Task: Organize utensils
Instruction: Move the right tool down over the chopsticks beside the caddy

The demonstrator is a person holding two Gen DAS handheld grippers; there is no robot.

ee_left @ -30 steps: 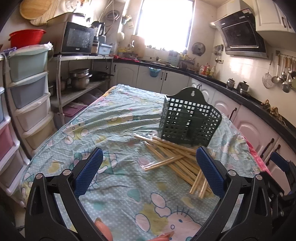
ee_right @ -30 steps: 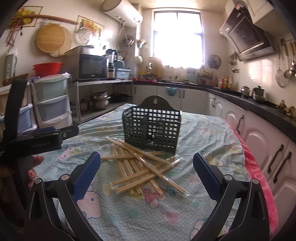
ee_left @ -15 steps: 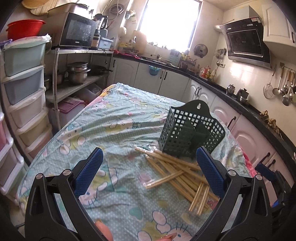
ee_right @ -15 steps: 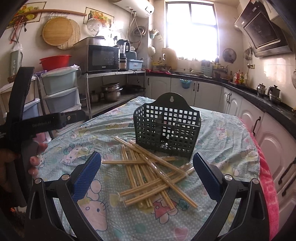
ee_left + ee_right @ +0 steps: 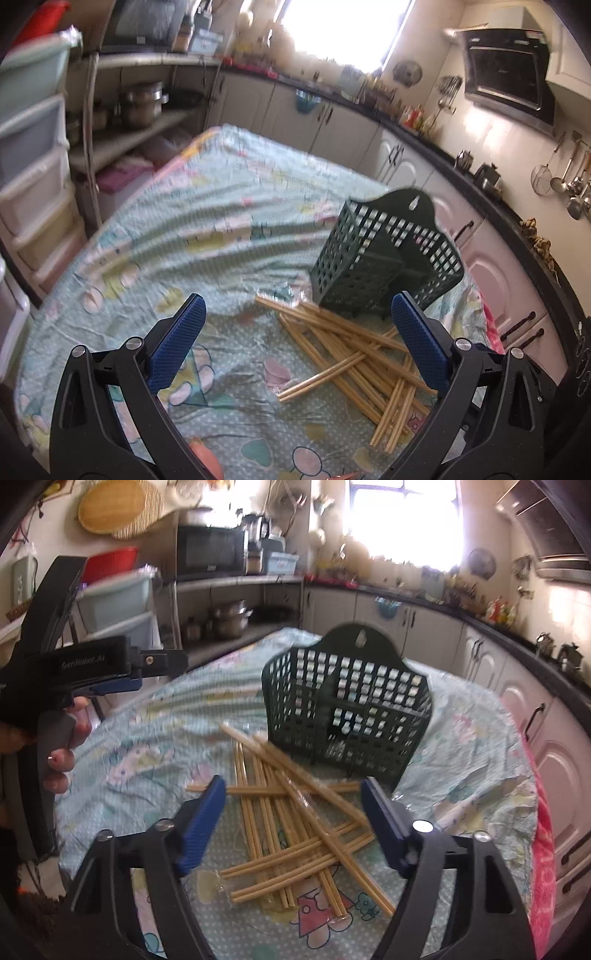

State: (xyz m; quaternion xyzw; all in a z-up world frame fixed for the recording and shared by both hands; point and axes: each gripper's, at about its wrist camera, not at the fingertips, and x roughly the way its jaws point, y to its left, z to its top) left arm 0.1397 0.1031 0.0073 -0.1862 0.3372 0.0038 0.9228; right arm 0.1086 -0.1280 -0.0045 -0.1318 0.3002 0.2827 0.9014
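A pile of wooden chopsticks (image 5: 354,354) lies crossed on the cloth-covered table, in front of a dark green slotted utensil basket (image 5: 384,262). My left gripper (image 5: 295,343) is open and empty, above the table just left of the pile. In the right wrist view the chopsticks (image 5: 295,812) lie right below my right gripper (image 5: 293,816), which is open and empty, its blue pads on either side of the pile. The basket (image 5: 347,705) stands upright behind them. The left gripper (image 5: 110,672) shows at the left, held by a hand.
The table wears a light blue cartoon-print cloth (image 5: 192,236). Plastic drawer units (image 5: 33,155) and a metal shelf with pots (image 5: 144,99) stand to the left. Kitchen cabinets (image 5: 524,686) and a counter run along the back and right. A pink cloth edge (image 5: 543,842) hangs at the table's right side.
Both grippers have moved forward and down toward the chopsticks and basket. The right gripper's jaws have narrowed somewhat around the pile. Both stay open and empty.
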